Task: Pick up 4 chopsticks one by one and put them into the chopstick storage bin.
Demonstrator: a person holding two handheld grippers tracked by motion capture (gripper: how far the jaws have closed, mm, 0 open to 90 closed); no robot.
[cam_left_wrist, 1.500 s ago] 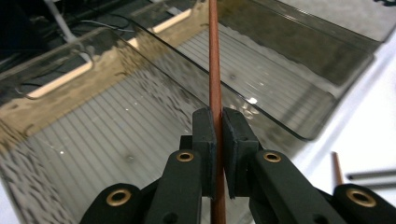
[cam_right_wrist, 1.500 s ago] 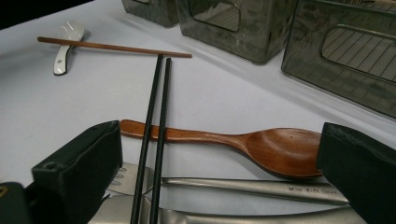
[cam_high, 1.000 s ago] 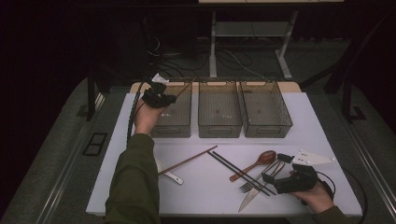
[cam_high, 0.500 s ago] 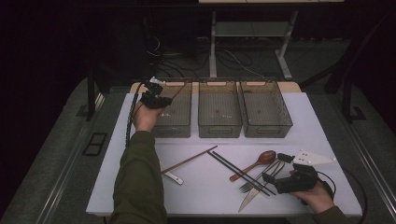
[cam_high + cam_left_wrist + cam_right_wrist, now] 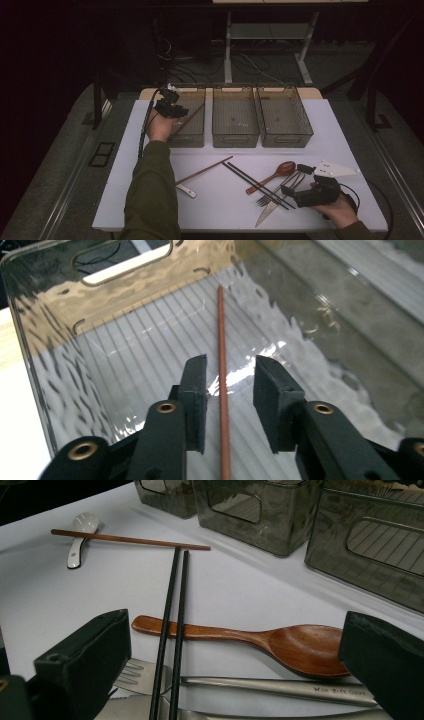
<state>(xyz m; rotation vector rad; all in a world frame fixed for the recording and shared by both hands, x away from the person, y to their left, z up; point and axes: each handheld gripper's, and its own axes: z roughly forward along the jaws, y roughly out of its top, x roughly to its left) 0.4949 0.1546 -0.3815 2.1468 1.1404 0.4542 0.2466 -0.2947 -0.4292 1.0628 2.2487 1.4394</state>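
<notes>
As fingers [image 5: 230,405] opened, chopstick [image 5: 221,365] dropped.

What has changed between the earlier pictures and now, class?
The left gripper, over the left bin, has just been opening its jaws, letting go of the brown chopstick, which now lies in that bin. The right gripper and the cutlery on the table stayed put.
</notes>
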